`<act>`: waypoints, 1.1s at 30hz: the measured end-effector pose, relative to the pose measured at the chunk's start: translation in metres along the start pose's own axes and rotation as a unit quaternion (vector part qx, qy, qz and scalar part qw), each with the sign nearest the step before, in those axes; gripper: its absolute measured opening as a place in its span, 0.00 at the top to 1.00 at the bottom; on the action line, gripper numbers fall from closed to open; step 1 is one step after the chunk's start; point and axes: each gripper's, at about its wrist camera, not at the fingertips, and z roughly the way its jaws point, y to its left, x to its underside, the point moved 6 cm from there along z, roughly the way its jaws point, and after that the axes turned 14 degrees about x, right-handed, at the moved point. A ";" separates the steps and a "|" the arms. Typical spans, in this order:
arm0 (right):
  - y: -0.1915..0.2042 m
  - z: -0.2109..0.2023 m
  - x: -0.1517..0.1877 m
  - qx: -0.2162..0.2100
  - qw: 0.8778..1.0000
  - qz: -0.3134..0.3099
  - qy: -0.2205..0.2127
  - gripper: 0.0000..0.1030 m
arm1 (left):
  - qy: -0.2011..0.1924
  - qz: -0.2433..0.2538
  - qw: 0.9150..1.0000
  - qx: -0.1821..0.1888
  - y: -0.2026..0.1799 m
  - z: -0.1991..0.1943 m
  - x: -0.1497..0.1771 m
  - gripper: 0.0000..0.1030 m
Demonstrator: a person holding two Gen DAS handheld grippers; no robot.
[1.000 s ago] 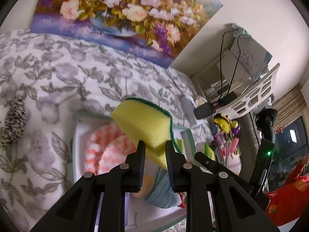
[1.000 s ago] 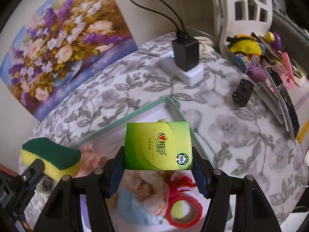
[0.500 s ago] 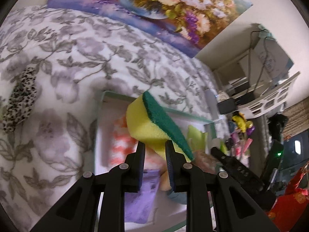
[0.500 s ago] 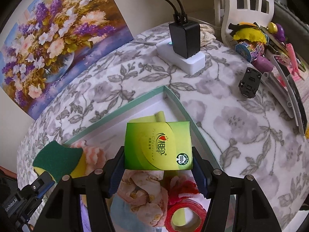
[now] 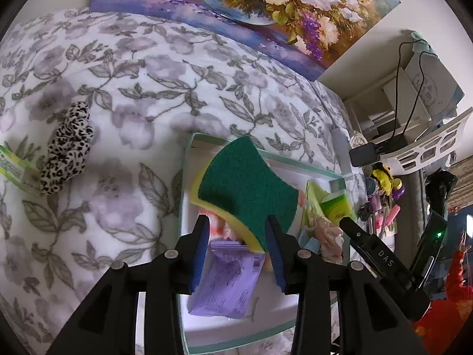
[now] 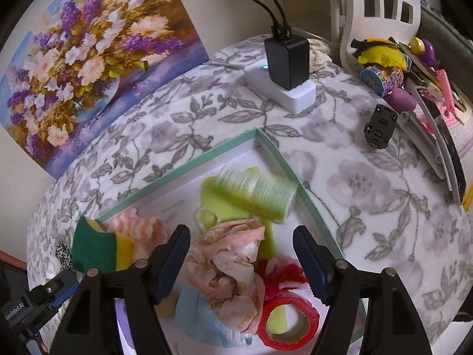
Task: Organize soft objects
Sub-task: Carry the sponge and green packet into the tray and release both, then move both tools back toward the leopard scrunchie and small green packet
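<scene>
At the lower centre of the left wrist view, the left gripper has just been opening its jaws; the yellow sponge with a green scouring face sits between them, touching only the right pad, over the shallow white tray with a mint-green rim. The right gripper has just been opening too, nothing between its jaws; the blurred green tissue packet lies in the tray's upper corner. A leopard-print fabric scrunchie lies at left on the floral cloth.
</scene>
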 end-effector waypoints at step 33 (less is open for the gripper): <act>0.052 -0.053 0.047 0.022 0.995 -0.086 -0.035 0.00 | -0.077 0.015 0.983 -0.166 0.047 -0.066 0.000 0.01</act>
